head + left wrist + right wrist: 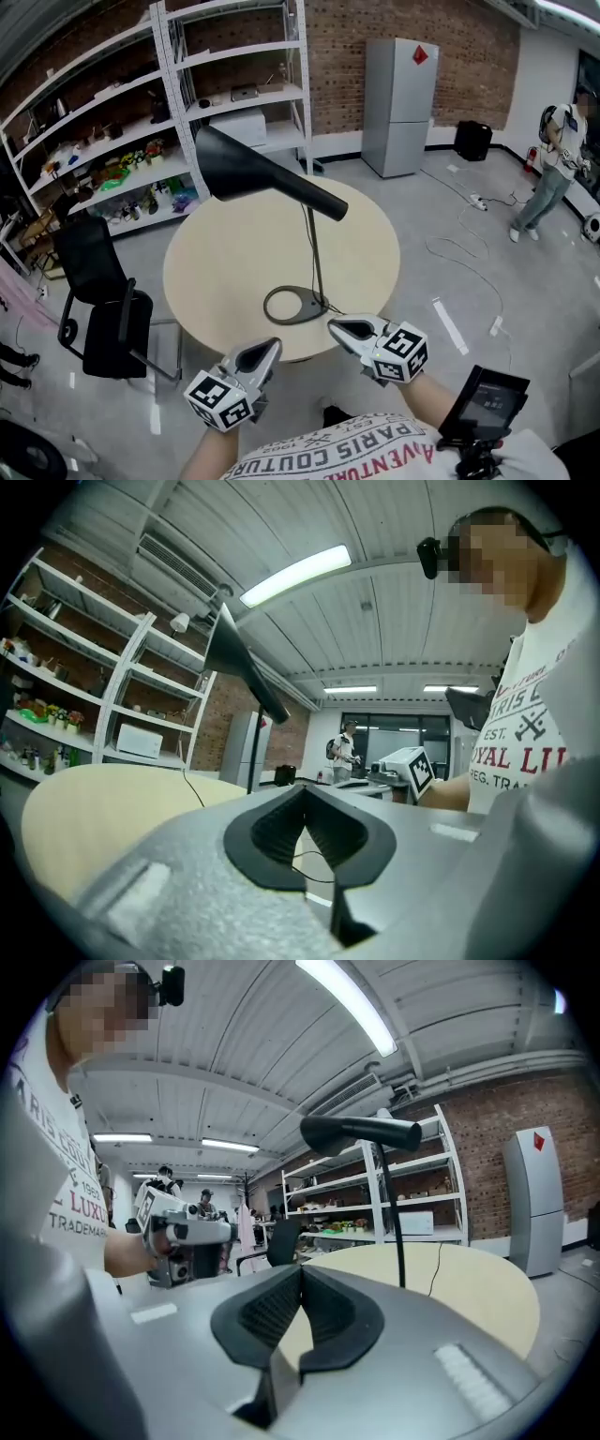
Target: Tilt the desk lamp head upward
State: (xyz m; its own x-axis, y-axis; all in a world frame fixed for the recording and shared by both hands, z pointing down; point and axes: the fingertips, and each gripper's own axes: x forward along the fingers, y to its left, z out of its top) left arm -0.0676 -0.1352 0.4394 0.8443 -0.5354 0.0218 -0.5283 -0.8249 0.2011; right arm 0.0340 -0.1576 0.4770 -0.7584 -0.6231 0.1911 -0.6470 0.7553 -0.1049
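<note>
Head view: black desk lamp sits on the round desk [234, 253]. Its ring base [294, 306] is near the edge closest to the person, w/ a thin stem [316, 248] rising to the lamp head [258, 169], wide shade end at left. Left gripper [274, 346] & right gripper [334, 327] are both low at the near rim, either side of the base and well apart from the head. Neither touches the lamp.

Left gripper view: jaws clenched tip to tip, nothing btwn them. Lamp head is high up and beyond, cord [192, 787] trailing over the desk.

Right gripper view: jaws likewise pressed together, empty. Head & stem stand past them, untouched.

Risks, as I judge: the base looks light & sits close to the edge, so a shove under the head w/o steadying the base could tip the lamp or slide it off. Clenched jaws can only nudge and may slip off the smooth shade. Cord could snag a gripper.
</note>
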